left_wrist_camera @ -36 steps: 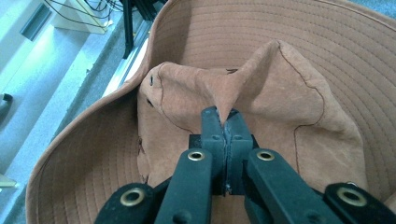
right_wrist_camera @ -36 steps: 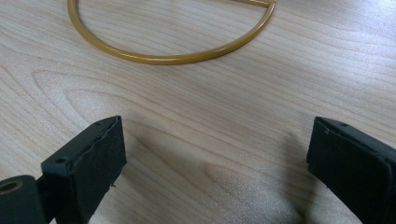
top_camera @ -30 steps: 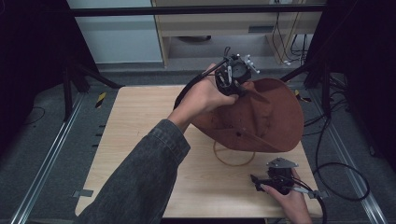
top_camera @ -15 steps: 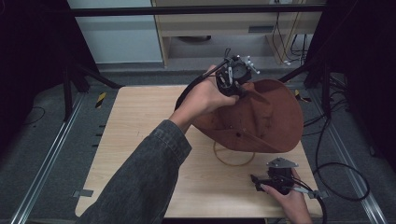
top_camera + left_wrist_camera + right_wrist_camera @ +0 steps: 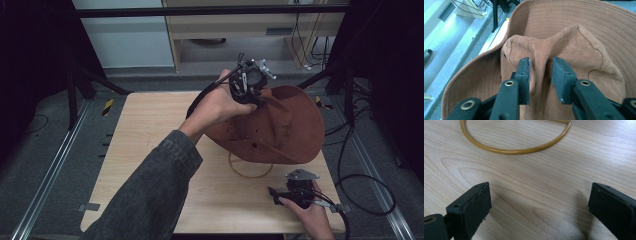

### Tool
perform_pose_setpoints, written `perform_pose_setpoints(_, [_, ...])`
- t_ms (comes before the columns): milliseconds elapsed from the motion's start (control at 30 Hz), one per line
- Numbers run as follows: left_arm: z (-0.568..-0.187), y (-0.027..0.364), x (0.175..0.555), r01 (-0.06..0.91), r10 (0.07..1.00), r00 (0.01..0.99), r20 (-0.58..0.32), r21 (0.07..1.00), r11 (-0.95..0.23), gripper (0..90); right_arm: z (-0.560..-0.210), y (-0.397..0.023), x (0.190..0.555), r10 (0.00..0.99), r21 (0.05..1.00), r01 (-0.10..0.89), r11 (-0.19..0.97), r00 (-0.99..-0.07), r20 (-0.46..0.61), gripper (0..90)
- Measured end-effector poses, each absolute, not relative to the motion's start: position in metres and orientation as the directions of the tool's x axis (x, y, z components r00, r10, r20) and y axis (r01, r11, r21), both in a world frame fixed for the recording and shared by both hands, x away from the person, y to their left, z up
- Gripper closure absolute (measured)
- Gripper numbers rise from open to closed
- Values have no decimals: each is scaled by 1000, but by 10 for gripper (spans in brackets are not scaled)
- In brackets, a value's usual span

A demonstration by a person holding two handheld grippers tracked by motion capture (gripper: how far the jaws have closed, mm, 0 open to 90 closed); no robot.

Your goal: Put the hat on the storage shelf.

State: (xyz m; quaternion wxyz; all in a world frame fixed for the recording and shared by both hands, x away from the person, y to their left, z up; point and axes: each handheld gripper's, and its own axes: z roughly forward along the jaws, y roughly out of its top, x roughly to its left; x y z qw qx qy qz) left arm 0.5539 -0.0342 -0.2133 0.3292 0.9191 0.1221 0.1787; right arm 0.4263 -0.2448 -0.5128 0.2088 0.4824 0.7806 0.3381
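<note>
Little has moved over the last second: our left gripper keeps its hold on the brown suede wide-brimmed hat, raised at the far right part of the pale wooden counter, and the right gripper stays low near the counter's front edge, below the hat. In the left gripper view the left gripper's fingers pinch a fold of the hat's crown between them, with the stitched brim curving behind. In the right gripper view our right gripper's fingers are spread wide just above bare wood, gripping nothing. We note a thin yellow-brown ring lying flat on the counter just ahead of them; from the high view it sits partly under the hat's near brim.
</note>
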Motion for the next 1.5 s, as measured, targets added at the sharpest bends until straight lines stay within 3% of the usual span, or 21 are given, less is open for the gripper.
perform_pose_setpoints(267, [-209,-28,546,82,347,900,265,678,-731,496,-513,-245,426,895,729,612,305,-447,1,48])
perform_pose_setpoints(633, [-203,-16,536,85,343,908,239,696,-713,216,-513,-245,426,895,730,612,306,-447,0,48])
perform_pose_setpoints(1100, [-199,11,516,72,365,902,229,756,-651,75,-513,-245,426,895,729,612,305,-446,0,49])
perform_pose_setpoints(1500, [-206,104,507,112,478,851,216,815,-568,33,-513,-245,426,896,729,612,306,-444,-3,49])
